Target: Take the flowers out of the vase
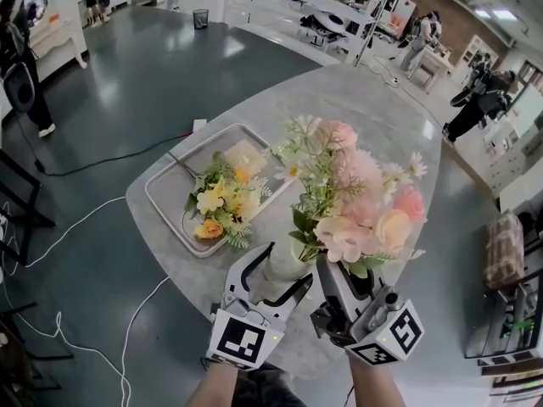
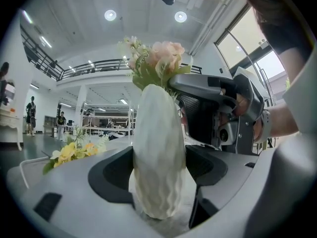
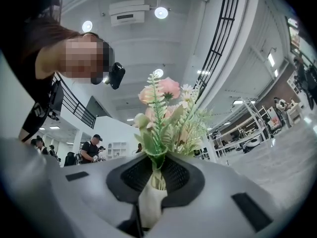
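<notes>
A white ribbed vase (image 1: pixel 284 265) (image 2: pixel 158 157) stands near the front edge of the grey table (image 1: pixel 382 117). My left gripper (image 1: pixel 288 264) (image 2: pixel 159 170) is closed round its body, a pad on each side. A pink and cream bouquet (image 1: pixel 361 202) (image 2: pixel 158 61) (image 3: pixel 168 113) rises from the vase's mouth. My right gripper (image 1: pixel 327 265) (image 3: pixel 156 175) is shut on the green stems (image 3: pixel 157 180) just above the vase's neck (image 3: pixel 151 207). In the left gripper view the right gripper (image 2: pixel 218 113) shows just right of the vase's top.
A metal tray (image 1: pixel 161 202) at the table's left holds a yellow flower bunch (image 1: pixel 221 206) (image 2: pixel 72 152). White cables (image 1: pixel 85 219) run over the floor to the left of the table. People stand far off in the hall.
</notes>
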### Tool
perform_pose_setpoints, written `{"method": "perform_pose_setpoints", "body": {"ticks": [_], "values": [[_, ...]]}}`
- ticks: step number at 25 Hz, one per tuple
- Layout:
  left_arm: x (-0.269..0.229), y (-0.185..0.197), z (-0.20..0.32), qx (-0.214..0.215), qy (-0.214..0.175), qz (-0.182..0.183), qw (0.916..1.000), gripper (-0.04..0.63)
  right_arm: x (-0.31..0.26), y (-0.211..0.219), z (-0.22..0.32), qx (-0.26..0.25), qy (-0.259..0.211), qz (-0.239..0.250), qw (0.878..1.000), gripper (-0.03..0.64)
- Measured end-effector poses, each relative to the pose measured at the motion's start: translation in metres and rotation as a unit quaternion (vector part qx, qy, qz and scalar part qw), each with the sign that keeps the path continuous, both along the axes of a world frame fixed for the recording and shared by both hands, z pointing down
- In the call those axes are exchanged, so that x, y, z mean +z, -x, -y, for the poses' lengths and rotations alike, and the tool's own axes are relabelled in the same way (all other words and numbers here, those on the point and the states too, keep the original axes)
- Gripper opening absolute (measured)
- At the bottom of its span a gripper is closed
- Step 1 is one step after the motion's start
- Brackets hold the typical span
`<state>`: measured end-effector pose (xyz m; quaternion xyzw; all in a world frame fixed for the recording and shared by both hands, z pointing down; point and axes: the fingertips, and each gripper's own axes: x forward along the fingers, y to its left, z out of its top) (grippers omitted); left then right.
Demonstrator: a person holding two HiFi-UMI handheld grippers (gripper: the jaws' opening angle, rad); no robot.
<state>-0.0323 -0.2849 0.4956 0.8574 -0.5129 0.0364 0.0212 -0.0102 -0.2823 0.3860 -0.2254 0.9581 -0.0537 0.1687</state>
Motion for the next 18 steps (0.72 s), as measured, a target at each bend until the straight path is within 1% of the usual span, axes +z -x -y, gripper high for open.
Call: {"method": "perform_pose_setpoints", "body": {"ticks": [4,11,18], "values": [[0.0017,0.0003,0.0021,0.004,-0.003,-0.004,1.0,0.337,-0.0063,0.0009,0.0018,-0.005,-0.004,0.006,1.0,0.06],[0.0036,-0.0009,0.0006,0.008,-0.011,0.008,0.9999,0.339,-0.0079,0.0017,0.0007,-0.012,-0.006,0.005,1.0,0.06],[-0.0022,0.0002,-0.0006,0.015,-0.008,0.013,0.9998,0.344,-0.0083,0.0006,0.0006,-0.013,0.004,0.001,1.0,0.06]]}}
